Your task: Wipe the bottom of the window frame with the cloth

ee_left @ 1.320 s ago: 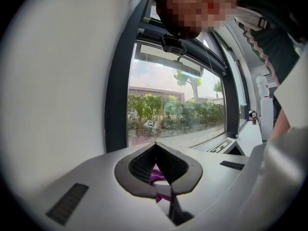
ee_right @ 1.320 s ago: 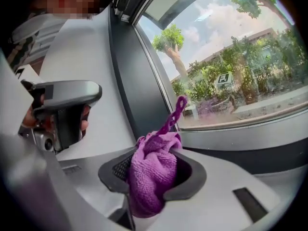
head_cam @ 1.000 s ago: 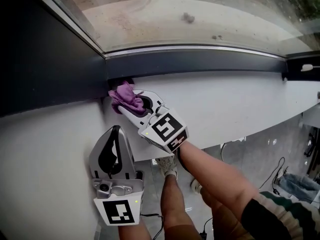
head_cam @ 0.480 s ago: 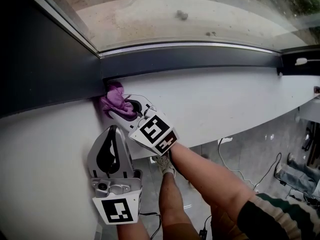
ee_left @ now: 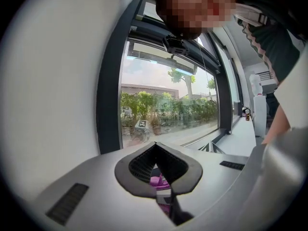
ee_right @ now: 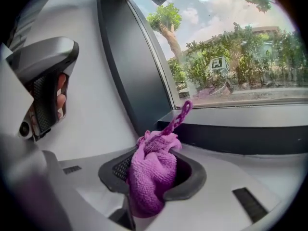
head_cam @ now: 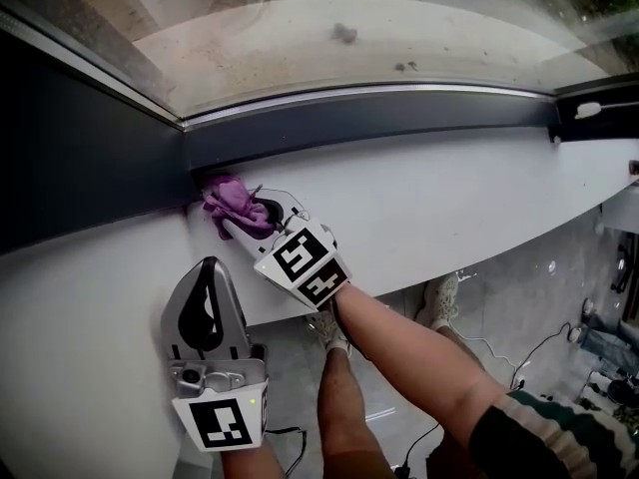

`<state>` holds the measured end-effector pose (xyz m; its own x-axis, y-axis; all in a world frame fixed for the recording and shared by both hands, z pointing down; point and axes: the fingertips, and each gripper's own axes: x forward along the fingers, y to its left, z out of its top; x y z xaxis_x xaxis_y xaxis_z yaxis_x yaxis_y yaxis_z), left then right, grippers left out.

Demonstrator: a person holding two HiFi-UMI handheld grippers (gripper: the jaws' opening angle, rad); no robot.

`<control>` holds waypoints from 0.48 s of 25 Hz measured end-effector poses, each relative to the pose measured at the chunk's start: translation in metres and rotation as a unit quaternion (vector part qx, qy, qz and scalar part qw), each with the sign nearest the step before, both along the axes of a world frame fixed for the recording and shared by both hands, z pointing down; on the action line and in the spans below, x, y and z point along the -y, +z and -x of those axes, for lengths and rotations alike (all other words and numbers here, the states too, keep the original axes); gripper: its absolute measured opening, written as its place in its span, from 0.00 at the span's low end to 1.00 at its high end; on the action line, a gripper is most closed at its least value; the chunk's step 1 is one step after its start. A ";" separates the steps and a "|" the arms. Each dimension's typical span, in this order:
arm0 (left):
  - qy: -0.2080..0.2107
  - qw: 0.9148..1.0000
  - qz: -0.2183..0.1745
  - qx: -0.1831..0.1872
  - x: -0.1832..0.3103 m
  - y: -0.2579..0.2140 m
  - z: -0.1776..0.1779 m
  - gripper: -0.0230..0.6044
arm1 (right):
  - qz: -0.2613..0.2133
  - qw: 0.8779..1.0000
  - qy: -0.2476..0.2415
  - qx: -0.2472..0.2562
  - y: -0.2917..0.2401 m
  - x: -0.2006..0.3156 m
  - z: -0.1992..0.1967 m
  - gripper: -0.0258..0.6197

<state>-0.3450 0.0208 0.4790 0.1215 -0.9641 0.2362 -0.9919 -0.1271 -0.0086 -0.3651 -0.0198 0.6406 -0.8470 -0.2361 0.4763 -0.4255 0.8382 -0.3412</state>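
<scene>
On the near side of the bottom rail (head_cam: pixel 379 118) of the window frame, and well short of it, the left gripper (head_cam: pixel 208 272) is held idle. Its 2 jaws are brought together with nothing clamped. The purple glimpsed through their hollow belongs to the cloth beyond. It is judged to be parked there so that the wiping arm is left free.

Closer to the rail, the right gripper (head_cam: pixel 248 220) is laid across the white sill (head_cam: pixel 449 203) and pointed at the rail's left end as the head view shows it. Its 2 jaws are closed on the purple cloth (head_cam: pixel 230 198), which is bunched so that a soft wad projects past the tips.

The wad is pushed into the corner where the dark upright (head_cam: pixel 90 158) meets the rail. Whether the rail itself is touched cannot be told. A start at that end is judged to allow 1 sweep along the whole rail.

Beyond the rail, the glass (head_cam: pixel 329 38) is seen.
</scene>
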 end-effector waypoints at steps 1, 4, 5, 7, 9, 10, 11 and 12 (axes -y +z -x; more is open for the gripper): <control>-0.001 1.000 0.000 0.001 0.001 -0.001 -0.001 0.05 | 0.000 1.000 0.001 -0.002 0.000 0.002 -0.004 0.27; -0.007 1.000 0.006 0.001 0.001 0.002 -0.009 0.05 | -0.002 1.000 0.001 -0.011 0.002 0.006 -0.020 0.27; -0.008 1.000 0.009 0.001 0.001 0.004 -0.015 0.05 | 0.000 1.000 0.002 -0.013 0.003 0.007 -0.027 0.27; -0.004 1.000 0.012 0.002 0.004 0.002 -0.029 0.05 | 0.004 1.000 0.006 -0.019 0.005 0.012 -0.042 0.27; 0.002 1.000 0.010 0.000 0.008 -0.001 -0.043 0.05 | 0.003 1.000 0.011 -0.025 0.005 0.019 -0.058 0.27; 0.004 1.000 0.009 -0.001 0.011 -0.003 -0.050 0.05 | 0.001 1.000 0.013 -0.028 0.004 0.023 -0.066 0.27; 0.006 1.000 0.008 -0.001 0.013 -0.004 -0.056 0.05 | 0.000 0.999 0.015 -0.029 0.003 0.026 -0.073 0.27; 0.006 1.000 0.008 0.000 0.016 -0.004 -0.061 0.05 | 0.000 0.999 0.016 -0.028 0.001 0.028 -0.079 0.27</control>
